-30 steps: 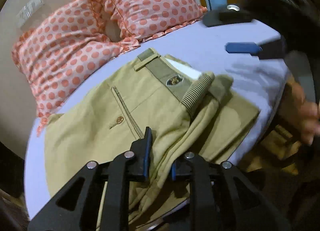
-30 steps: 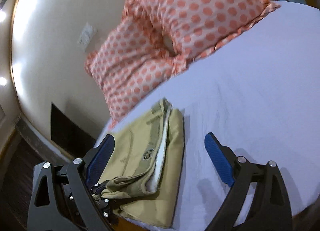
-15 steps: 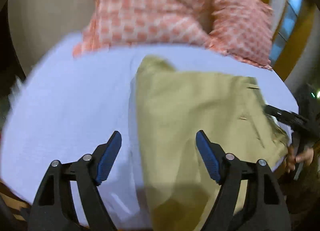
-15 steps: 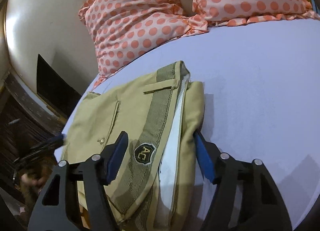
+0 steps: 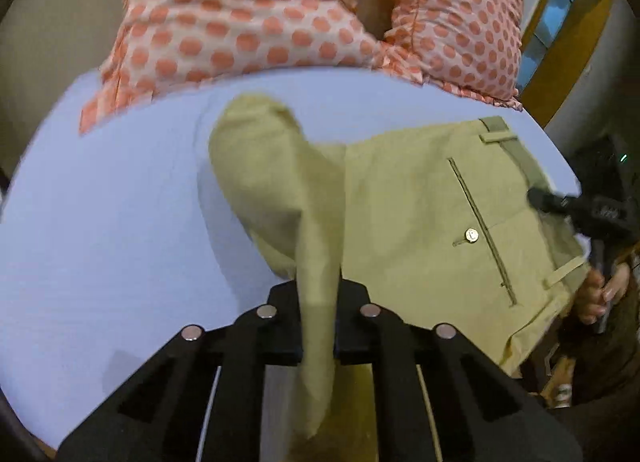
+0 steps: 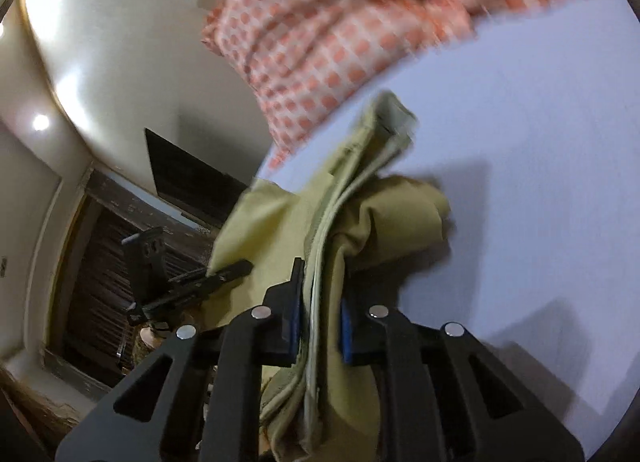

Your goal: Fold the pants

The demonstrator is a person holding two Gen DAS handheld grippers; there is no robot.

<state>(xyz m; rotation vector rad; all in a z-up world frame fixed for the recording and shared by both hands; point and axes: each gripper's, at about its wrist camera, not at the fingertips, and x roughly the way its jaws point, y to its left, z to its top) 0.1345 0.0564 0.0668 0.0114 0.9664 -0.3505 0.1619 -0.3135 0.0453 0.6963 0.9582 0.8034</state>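
Pants [image 5: 420, 202] khaki, lying on lavender bed sheet [image 5: 100, 242], pillows [image 5: 280, 14] at 12 o'clock | left gripper [image 5: 318, 314] clamped on raised fabric fold | right gripper [image 6: 320, 322] clamped on layered waistband edge, 6 o'clock

The khaki pants [image 5: 420, 222] are lying folded on a pale lilac bed sheet [image 5: 100, 222], back side showing; a welt pocket [image 5: 482, 230] with a brass button [image 5: 472, 235] is facing up, and belt loops are sitting along the darker waistband [image 5: 516, 158]; one fabric edge is rising off the sheet in a bunched fold; in the right wrist view the layered waistband end [image 6: 328, 246] is lifting clear, its pale lining showing in stacked edges.
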